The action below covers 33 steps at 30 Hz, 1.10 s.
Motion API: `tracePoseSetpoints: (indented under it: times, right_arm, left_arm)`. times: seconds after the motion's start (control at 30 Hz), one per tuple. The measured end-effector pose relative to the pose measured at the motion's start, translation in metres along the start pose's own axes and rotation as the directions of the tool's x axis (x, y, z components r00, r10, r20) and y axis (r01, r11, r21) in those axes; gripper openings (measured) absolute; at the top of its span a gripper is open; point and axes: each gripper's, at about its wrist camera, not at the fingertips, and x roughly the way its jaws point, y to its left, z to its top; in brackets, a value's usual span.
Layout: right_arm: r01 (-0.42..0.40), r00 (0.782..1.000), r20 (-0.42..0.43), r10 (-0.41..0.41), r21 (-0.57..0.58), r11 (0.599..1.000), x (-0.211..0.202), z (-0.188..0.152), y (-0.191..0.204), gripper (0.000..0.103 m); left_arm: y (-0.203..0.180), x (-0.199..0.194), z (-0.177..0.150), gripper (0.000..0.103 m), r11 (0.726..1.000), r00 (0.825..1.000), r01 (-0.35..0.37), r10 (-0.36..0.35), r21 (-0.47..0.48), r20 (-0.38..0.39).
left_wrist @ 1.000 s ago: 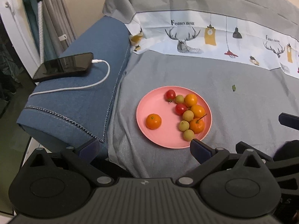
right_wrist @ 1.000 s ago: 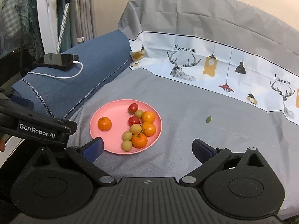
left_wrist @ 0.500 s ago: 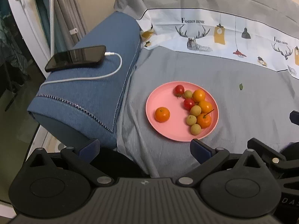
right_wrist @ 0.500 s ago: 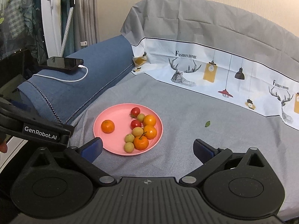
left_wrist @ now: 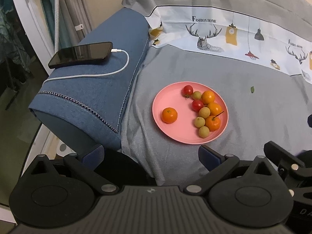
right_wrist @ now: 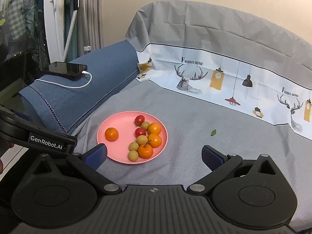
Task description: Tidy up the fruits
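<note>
Drifting back from earlier frame, left wrist view: left gripper (left_wrist: pixel 151 154) fingers wide apart, nothing held; pink plate (left_wrist: pixel 169 130) of fruit on grey sheet, lone orange (left_wrist: pixel 169 115) apart from cluster.
Right wrist view: right gripper (right_wrist: pixel 154 154) fingers spread, unloaded; plate (right_wrist: pixel 119 122) sits lower-left, phone (right_wrist: pixel 64 68) on blue cushion (right_wrist: pixel 93 89) unchanged.

We note a smooth, matt pink plastic plate (left_wrist: pixel 176 134) on soft grey woven cloth (left_wrist: pixel 253 105); a coarse blue fabric cushion (left_wrist: pixel 93 97) under a glossy black phone (left_wrist: pixel 81 54); waxy-sheened oranges (right_wrist: pixel 111 134).
</note>
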Motion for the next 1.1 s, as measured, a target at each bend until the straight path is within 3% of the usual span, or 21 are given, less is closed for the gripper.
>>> tracePoseSetpoints:
  times: [1.1]
  right_arm:
    - [-0.001,1.0,0.002,0.001,-0.002,1.0,-0.0014,0.0006,0.0005,0.102]
  left_arm:
    - [0.002,-0.0021,-0.0027,0.103,1.0,1.0,-0.008,0.008,0.006,0.005]
